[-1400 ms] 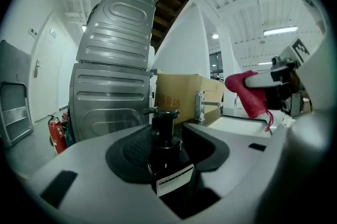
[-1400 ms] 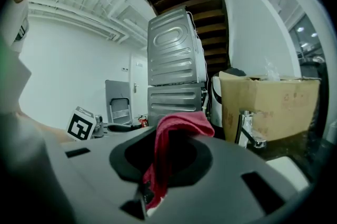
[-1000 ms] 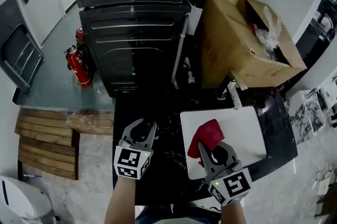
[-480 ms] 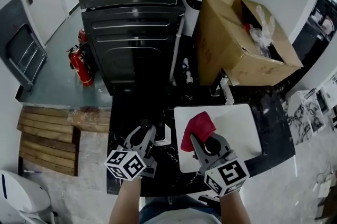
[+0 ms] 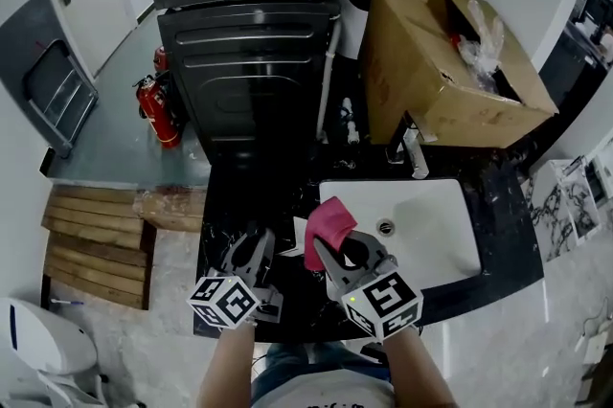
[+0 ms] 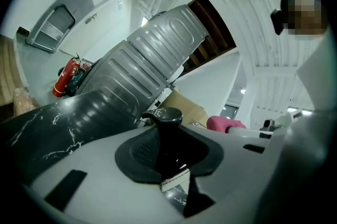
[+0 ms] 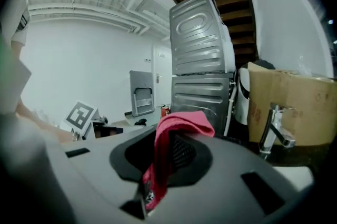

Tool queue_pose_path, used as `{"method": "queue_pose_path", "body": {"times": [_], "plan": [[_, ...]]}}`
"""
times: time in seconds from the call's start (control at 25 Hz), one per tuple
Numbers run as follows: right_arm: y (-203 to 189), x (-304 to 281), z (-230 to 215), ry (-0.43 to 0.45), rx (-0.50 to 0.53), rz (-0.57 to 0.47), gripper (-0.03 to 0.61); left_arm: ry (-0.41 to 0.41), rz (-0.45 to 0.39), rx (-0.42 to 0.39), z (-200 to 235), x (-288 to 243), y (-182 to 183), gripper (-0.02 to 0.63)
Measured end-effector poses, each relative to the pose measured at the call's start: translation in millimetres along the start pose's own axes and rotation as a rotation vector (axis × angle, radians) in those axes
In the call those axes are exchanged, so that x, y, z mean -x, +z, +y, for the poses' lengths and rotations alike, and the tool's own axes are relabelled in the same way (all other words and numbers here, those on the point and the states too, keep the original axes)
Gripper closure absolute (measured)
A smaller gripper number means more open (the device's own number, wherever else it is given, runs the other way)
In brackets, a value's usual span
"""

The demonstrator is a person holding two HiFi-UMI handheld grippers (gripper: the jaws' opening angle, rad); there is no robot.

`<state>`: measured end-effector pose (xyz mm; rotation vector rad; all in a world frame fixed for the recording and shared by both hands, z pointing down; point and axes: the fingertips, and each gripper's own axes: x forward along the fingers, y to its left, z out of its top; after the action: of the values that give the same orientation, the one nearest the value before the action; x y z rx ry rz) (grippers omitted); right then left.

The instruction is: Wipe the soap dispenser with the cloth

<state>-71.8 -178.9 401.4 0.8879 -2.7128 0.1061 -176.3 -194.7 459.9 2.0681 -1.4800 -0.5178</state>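
Holding the dispenser (image 6: 169, 139) clamped in the left gripper (image 5: 254, 243), pump just beyond the jaw tips. Pinching the cloth (image 7: 163, 154) in the right gripper (image 5: 337, 251), close on the right. Might twist the smooth dispenser loose by pressing hard; might drop the cloth, caught only by a fold.

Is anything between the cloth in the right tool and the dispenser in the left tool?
Nothing visible does. The left tool is shut on the dispenser, the right tool on the cloth, with only a bare gap between them.
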Motion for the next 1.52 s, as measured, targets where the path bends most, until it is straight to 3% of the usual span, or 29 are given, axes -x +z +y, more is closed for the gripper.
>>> {"method": "queue_pose_path", "body": {"times": [0.28,0.6,0.92,1.08,1.24,1.36,1.52], "plan": [[-34.6,-35.0,24.7,0.068,0.139,0.170,0.529,0.007,0.023,-0.012,-1.1,0.6,-1.5,0.517],[-72.6,-32.5,-3.5,0.017,0.053,0.250,0.529,0.015,0.031,-0.001,3.7,2.4,-1.5,0.512],[-105.4,-27.5,-21.9,-0.042,0.003,0.345,0.529,0.008,0.044,-0.041,-1.5,-0.2,-1.4,0.514],[-83.7,-25.0,-23.9,-0.036,-0.028,0.275,0.529,0.010,0.054,-0.047,0.3,1.0,-0.7,0.511],[-42.9,-36.9,-15.2,0.049,-0.033,0.161,0.529,0.014,0.061,-0.056,1.6,1.4,-1.5,0.508],[-30.8,-54.8,-1.3,0.116,0.015,0.157,0.529,0.017,0.068,-0.063,2.0,1.2,-1.1,0.508],[-27.8,-72.0,0.3,0.135,0.035,0.164,0.529,0.039,0.063,-0.047,8.1,2.9,1.7,0.505]]}}
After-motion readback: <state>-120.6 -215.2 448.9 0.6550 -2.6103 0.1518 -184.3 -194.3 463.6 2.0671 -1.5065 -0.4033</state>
